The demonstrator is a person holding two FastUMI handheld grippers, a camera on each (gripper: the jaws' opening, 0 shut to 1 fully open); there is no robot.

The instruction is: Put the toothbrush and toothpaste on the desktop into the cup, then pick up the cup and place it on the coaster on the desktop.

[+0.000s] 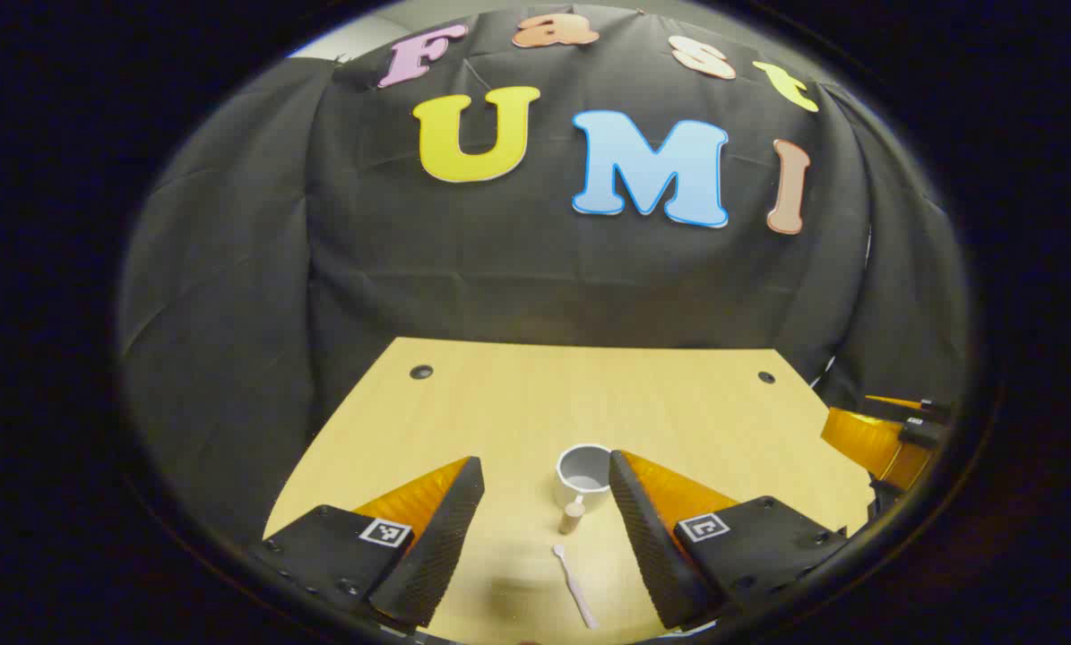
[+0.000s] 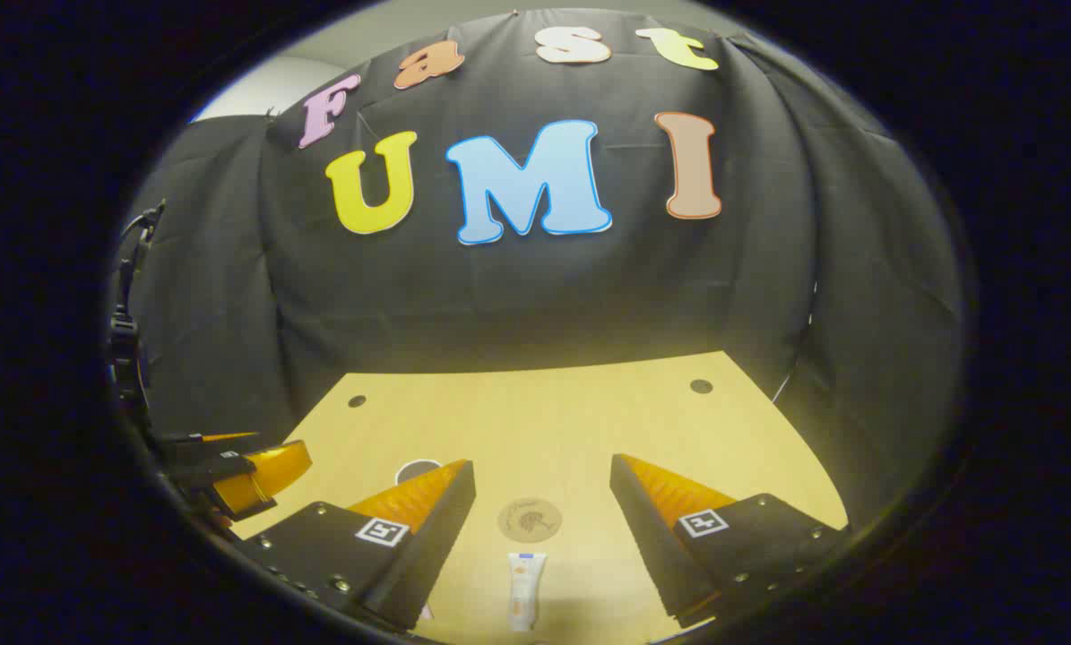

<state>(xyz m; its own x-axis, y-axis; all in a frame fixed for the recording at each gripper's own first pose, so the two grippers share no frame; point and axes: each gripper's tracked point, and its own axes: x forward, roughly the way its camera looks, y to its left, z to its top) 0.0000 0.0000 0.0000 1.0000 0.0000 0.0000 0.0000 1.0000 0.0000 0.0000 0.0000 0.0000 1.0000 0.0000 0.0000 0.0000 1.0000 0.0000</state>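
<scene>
White toothbrush (image 1: 576, 587) btwn left hand-held gripper (image 1: 546, 484) fingers.

Left gripper (image 1: 546, 528) wide open: cup (image 1: 583, 475) and toothbrush (image 1: 575, 587) in gap ahead. Right gripper (image 2: 542, 524) wide open: toothpaste (image 2: 524, 589), coaster (image 2: 529, 520) between fingers. Desk (image 2: 589, 421) beyond bare.

A pale wooden bench (image 1: 517, 403) with two small dark holes (image 1: 421, 371) near its far corners stands before a creased black cloth wall (image 2: 535, 287).
</scene>
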